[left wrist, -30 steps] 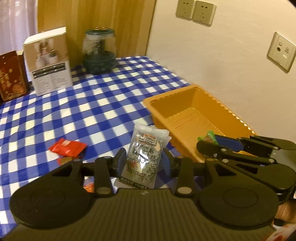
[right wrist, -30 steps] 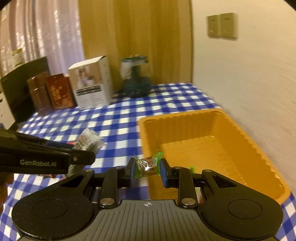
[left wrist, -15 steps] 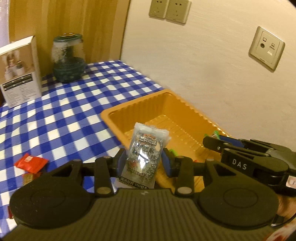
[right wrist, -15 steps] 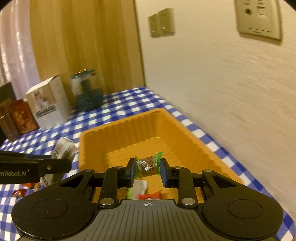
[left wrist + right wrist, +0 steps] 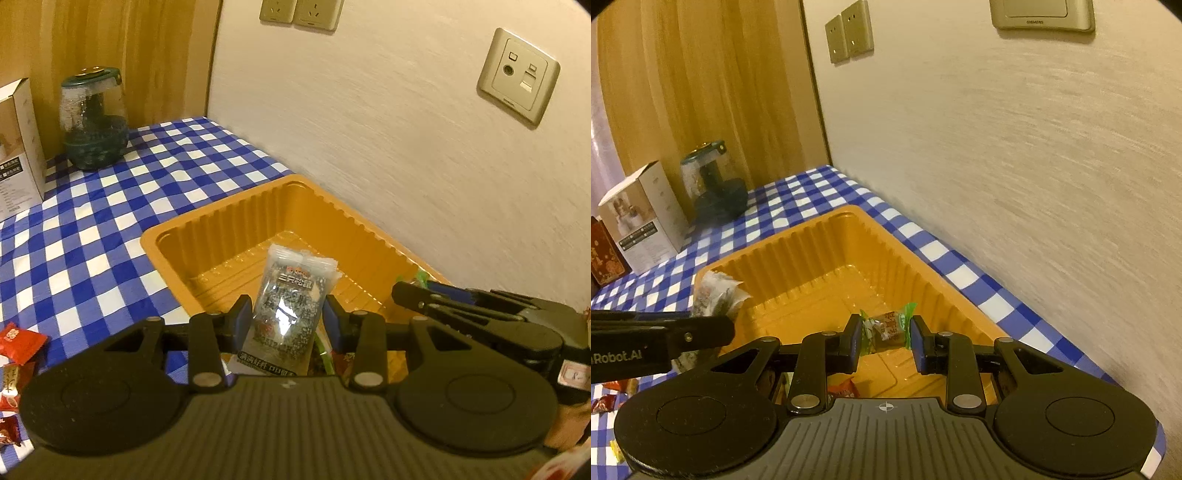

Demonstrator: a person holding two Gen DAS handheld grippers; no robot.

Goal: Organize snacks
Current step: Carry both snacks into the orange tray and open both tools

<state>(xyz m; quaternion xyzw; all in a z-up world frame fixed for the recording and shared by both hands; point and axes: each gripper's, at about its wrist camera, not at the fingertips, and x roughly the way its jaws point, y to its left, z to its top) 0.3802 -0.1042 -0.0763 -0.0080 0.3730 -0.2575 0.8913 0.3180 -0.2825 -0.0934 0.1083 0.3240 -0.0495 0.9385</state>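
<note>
Only from the left wrist: red packets (image 5: pixel 20 338) beside orange tray (image 5: pixel 229 218)

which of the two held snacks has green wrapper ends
The small brown candy in the right tool; the left tool holds a clear, grey-speckled packet with no green.

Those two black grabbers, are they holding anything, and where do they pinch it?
Yes. The left gripper pinches a grey snack packet by its long side edges; the right gripper pinches a small green-ended candy at its twisted wrapper ends.

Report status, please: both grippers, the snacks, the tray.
Left gripper holds grey packet. Right gripper holds candy. Both over orange tray. Nothing blocking.
</note>
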